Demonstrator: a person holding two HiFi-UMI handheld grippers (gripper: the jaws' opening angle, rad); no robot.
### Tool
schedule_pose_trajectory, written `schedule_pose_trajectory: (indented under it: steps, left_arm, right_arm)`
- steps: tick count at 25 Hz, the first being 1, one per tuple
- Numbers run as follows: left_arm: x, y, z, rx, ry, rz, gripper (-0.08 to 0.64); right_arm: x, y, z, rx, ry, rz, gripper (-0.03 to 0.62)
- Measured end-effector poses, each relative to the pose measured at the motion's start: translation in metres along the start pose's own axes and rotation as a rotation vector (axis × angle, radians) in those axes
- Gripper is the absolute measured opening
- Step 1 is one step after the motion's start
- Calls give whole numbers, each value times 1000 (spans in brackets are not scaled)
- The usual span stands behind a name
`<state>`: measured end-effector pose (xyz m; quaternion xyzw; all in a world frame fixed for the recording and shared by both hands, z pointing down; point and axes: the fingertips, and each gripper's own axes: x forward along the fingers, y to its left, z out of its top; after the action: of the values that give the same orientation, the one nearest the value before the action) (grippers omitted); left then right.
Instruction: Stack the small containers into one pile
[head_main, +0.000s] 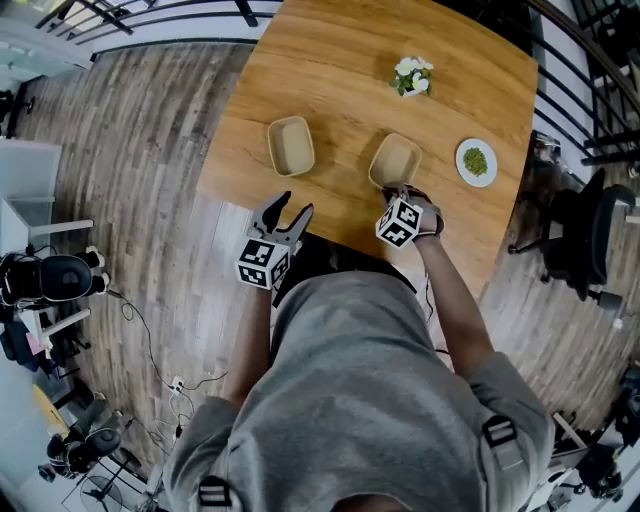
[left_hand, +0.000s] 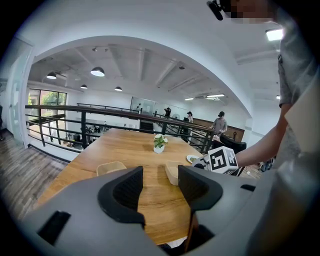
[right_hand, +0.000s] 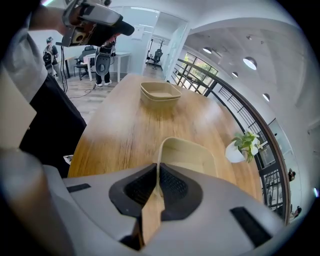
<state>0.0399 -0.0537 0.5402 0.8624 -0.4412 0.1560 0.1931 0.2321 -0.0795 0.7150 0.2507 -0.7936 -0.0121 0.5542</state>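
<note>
- Right gripper (right_hand: 159, 176): jaws nearly together, clamped on the near side wall of a beige rectangular container (right_hand: 192, 156); the thin wall runs up between the two black pads; the open tray extends beyond the jaws, away from the person.
- Same container in head view: on the wooden table (head_main: 340, 60), right of centre and close to the near edge; whether its base rests on the wood or is slightly raised, I cannot tell.
- Left gripper (left_hand: 160, 184): jaws apart, nothing between them, only table surface visible through the gap; tips sit just over the near table edge; touching nothing.
- Second beige container (head_main: 291, 146): on the table ahead of the left gripper, well apart from the held one; open side up; not touched by either gripper.
- The two containers lie side by side in a rough row across the table; not stacked.
- Small white pot with a flowering plant (head_main: 412, 76): upright, farther back on the table, beyond the held container.
- Small white plate with a green heap (head_main: 477, 161): to the right of the held container, near the table's right edge, apart from it.
- Surroundings: wood-plank floor (head_main: 150, 150) around the table; dark metal railing (left_hand: 75, 111) behind the table's far side; black office chair (head_main: 580, 235) to the right of the table.
</note>
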Motion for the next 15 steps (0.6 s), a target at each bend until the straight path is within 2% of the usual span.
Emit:
schedule_pose_trajectory:
  steps: [6,15]
  left_arm:
    - [-19,14,-10,-21,-4,32,235]
    - [-33,44,1,-32,-41,63,235]
  right_arm:
    - [-3,-1,22,-45,-15,-18,23]
    - [2,-4,66,-129,-44,-37,23]
